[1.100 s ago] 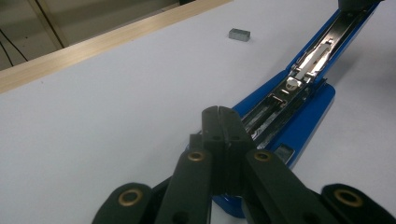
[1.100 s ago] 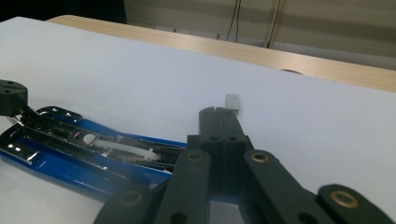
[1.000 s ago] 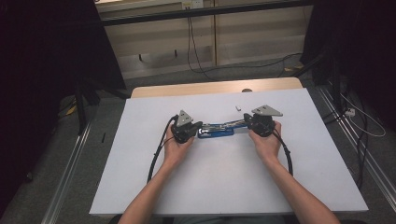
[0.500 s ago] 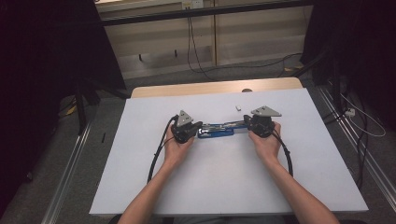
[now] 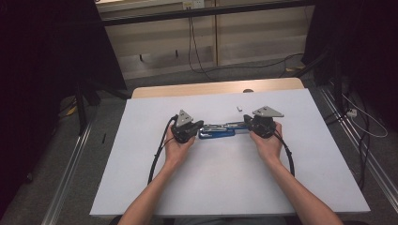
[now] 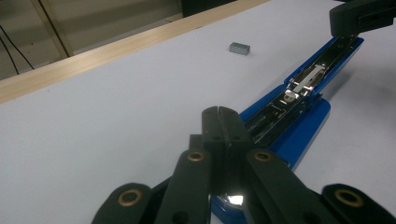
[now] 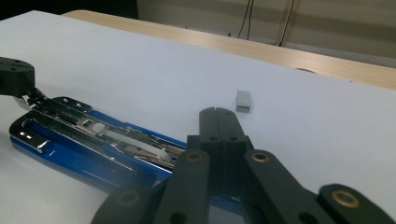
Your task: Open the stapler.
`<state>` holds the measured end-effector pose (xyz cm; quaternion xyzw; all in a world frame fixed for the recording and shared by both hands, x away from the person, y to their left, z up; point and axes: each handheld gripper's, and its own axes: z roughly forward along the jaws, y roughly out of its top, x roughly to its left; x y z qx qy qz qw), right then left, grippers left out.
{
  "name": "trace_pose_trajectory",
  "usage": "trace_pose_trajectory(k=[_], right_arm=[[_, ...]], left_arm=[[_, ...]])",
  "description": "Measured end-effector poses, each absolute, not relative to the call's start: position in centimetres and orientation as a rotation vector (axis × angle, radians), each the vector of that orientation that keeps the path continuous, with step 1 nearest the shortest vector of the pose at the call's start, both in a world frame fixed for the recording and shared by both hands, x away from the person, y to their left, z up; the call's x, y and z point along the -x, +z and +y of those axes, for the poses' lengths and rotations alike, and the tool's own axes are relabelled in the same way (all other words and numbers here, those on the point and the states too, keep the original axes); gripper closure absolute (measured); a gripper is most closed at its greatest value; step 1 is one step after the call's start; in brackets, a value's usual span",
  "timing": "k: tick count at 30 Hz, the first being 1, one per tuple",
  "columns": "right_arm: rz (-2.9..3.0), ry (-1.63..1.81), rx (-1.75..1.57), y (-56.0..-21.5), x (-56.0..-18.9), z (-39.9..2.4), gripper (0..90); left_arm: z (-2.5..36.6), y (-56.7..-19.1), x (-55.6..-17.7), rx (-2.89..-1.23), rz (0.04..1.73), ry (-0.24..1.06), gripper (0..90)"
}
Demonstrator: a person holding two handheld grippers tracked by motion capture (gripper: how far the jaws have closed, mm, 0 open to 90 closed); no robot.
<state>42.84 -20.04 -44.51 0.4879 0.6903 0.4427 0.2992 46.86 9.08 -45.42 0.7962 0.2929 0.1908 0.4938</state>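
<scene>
Your left gripper (image 5: 201, 126) has its jaws fully closed at one end of the blue stapler (image 5: 217, 131), tips touching its blue body; your right gripper (image 5: 246, 124) is closed too, at the opposite end. The stapler lies opened flat mid-tabletop (image 5: 141, 178), its long axis running straight between your two grippers. The gripper views reveal its open metal staple channel (image 6: 299, 84), and a small grey staple block (image 7: 243, 100) lying just beyond the stapler, toward the tabletop's wooden far edge

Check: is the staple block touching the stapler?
Apart. In the right gripper view, the staple block lies on bare white table, clear of the open stapler.
</scene>
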Motion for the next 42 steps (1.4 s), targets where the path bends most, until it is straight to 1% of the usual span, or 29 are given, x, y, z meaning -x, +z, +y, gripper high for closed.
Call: trace_pose_trajectory(k=[4, 10, 13, 15, 18, 20, 22, 23, 25, 26, 27, 28, 30, 33, 35, 39, 42], right_arm=[[1.849, 1.194, -1.283, -44.3, -42.7, -20.2, 88.2], [1.854, 1.211, -1.271, -43.9, -42.5, -21.0, 83.8], [1.859, 1.230, -1.261, -43.8, -42.2, -21.4, 80.1], [1.871, 1.233, -1.249, -43.8, -42.1, -21.7, 79.6], [1.860, 1.237, -1.251, -44.0, -41.9, -22.2, 74.2], [1.867, 1.234, -1.251, -44.0, -41.8, -22.3, 70.2], [1.864, 1.232, -1.247, -44.0, -41.6, -22.5, 62.9], [1.857, 1.246, -1.243, -44.0, -41.4, -22.6, 61.5], [1.852, 1.251, -1.235, -43.9, -41.2, -22.7, 59.0], [1.847, 1.261, -1.233, -43.9, -41.2, -22.7, 56.0], [1.845, 1.267, -1.232, -43.8, -41.2, -22.7, 52.7], [1.840, 1.266, -1.233, -43.8, -41.2, -22.7, 48.9], [1.845, 1.274, -1.245, -43.9, -41.2, -22.6, 40.0], [1.838, 1.281, -1.256, -43.9, -41.2, -22.6, 30.1], [1.822, 1.279, -1.269, -43.9, -41.2, -22.6, 22.3], [1.804, 1.281, -1.284, -43.9, -41.2, -22.8, 17.9], [1.793, 1.280, -1.299, -43.9, -41.2, -22.8, 14.4]], left_arm=[[9.1, -45.4, -46.9, -1.928, 0.701, 0.459, 89.7], [9.2, -45.4, -46.9, -1.921, 0.696, 0.439, 85.8], [9.1, -45.4, -46.8, -1.918, 0.699, 0.428, 81.2], [9.1, -45.2, -46.7, -1.918, 0.707, 0.419, 77.5], [9.3, -45.0, -46.6, -1.917, 0.718, 0.422, 73.1], [9.5, -44.8, -46.4, -1.910, 0.723, 0.429, 66.4], [9.7, -44.7, -46.3, -1.899, 0.725, 0.426, 63.2], [9.8, -44.7, -46.2, -1.893, 0.730, 0.429, 60.1], [9.9, -44.6, -46.2, -1.891, 0.754, 0.439, 50.5], [10.0, -44.5, -46.2, -1.879, 0.760, 0.432, 47.9], [10.1, -44.4, -46.2, -1.878, 0.766, 0.434, 45.3], [10.2, -44.4, -46.2, -1.877, 0.780, 0.436, 40.6], [10.3, -44.2, -46.1, -1.895, 0.792, 0.446, 28.7], [10.5, -44.0, -46.0, -1.902, 0.794, 0.437, 20.4], [10.7, -43.7, -45.9, -1.902, 0.808, 0.431, 13.3], [11.1, -43.3, -45.4, -1.900, 0.810, 0.403, 4.3], [11.5, -43.4, -44.7, -1.893, 0.790, 0.406, 3.9]])
